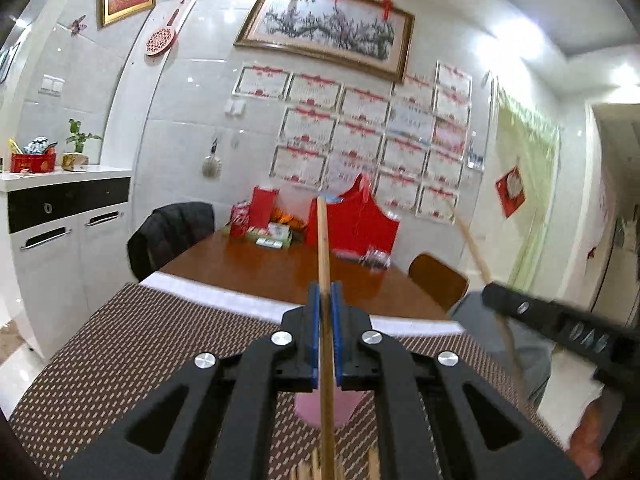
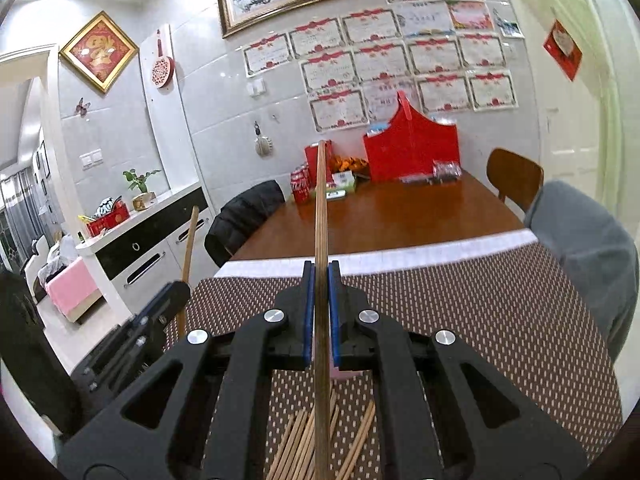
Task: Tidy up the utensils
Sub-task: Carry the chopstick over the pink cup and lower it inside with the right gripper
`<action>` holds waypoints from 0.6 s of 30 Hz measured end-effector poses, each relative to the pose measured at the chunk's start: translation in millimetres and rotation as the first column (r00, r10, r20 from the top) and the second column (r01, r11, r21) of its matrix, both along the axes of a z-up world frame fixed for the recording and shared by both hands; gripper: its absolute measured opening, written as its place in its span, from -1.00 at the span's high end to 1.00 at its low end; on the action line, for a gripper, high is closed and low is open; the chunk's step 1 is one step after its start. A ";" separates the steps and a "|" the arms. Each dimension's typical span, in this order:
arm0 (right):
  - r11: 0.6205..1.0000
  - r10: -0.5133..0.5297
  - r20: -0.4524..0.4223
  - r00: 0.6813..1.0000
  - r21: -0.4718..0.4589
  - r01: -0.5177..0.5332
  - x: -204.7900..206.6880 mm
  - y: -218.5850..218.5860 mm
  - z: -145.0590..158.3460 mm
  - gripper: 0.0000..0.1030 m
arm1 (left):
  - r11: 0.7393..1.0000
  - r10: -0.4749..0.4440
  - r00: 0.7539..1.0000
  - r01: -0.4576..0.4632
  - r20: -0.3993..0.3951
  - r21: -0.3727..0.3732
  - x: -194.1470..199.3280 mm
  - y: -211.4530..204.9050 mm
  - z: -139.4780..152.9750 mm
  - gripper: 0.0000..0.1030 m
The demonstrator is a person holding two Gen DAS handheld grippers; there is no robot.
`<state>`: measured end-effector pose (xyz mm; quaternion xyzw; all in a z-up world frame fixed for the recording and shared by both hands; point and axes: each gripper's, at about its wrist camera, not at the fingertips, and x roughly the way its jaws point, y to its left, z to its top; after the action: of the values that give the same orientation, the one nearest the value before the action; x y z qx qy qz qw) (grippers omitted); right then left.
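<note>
Loose chopsticks lying on the placemat at the near end of the tabletop, cup just beyond them. Way at the far end by the wall: gift bag, cans to its left. Cabinet off left, chair at the right.

Right gripper clamps one chopstick; more chopsticks lie below.

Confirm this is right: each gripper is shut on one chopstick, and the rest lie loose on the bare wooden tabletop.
Not the bare wood. The loose chopsticks lie on the woven placemat, as the right wrist view shows. Both the left gripper and right gripper do each clamp one chopstick.
</note>
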<state>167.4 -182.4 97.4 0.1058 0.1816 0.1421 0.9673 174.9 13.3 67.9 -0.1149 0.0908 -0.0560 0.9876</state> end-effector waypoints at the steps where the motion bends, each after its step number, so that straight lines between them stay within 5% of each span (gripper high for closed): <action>1: 1.000 0.003 0.013 1.000 0.000 -0.003 5.9 1.3 2.6 0.87 | 1.000 -0.009 1.000 0.010 0.026 -0.015 3.1 0.5 5.9 0.89; 9: 0.999 0.036 0.078 0.996 0.029 -0.038 41.1 8.4 10.1 0.87 | 0.999 -0.038 0.970 0.041 0.242 -0.010 24.1 -12.7 22.9 0.89; 18: 0.992 0.083 0.161 0.984 0.085 -0.097 86.3 9.3 3.3 0.87 | 0.999 -0.044 0.972 0.050 0.231 -0.019 80.3 -20.2 5.6 0.89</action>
<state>253.7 -173.1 100.7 0.1307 0.1026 0.2018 0.9652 255.2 -6.9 73.5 -0.1178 -0.0223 -0.0935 0.9884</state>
